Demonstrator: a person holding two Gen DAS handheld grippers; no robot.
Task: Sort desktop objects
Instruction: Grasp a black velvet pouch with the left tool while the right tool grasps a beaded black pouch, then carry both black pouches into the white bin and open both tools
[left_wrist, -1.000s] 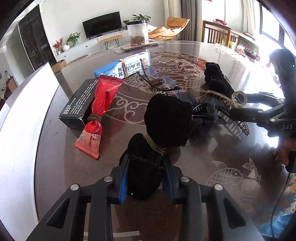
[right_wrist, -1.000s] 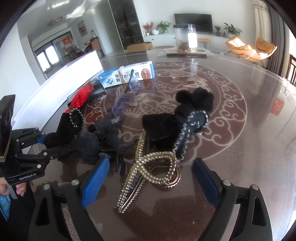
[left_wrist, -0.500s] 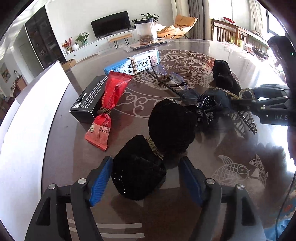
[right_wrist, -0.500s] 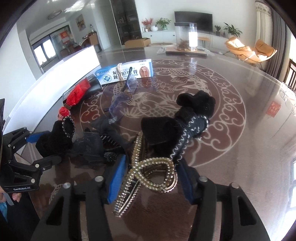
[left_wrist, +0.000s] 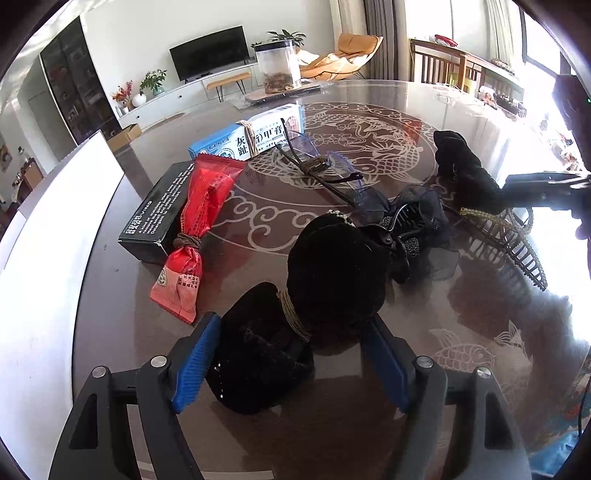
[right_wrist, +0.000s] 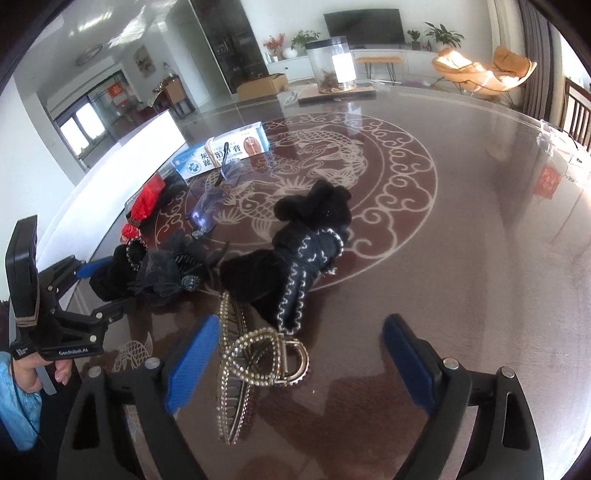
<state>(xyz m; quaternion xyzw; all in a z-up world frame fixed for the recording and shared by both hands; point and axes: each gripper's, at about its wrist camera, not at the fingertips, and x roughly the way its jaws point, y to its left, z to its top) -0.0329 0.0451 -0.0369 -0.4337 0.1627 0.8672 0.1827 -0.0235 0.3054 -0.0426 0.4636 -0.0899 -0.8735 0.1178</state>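
Both grippers have released: left gripper (left_wrist: 291, 362) jaws wide, just closing slightly around black fuzzy bundle (left_wrist: 295, 314); right gripper (right_wrist: 295, 358) reopened wide around rhinestone hair claw (right_wrist: 251, 362), pads clear.

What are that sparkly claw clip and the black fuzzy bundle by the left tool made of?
Sparkly claw clip: probably plastic or metal, gold-toned, edged with small bead-like stones that glint. Black fuzzy bundle: looks like soft plush or velvet fabric, matte and light-absorbing, tied at the middle with brownish cord.
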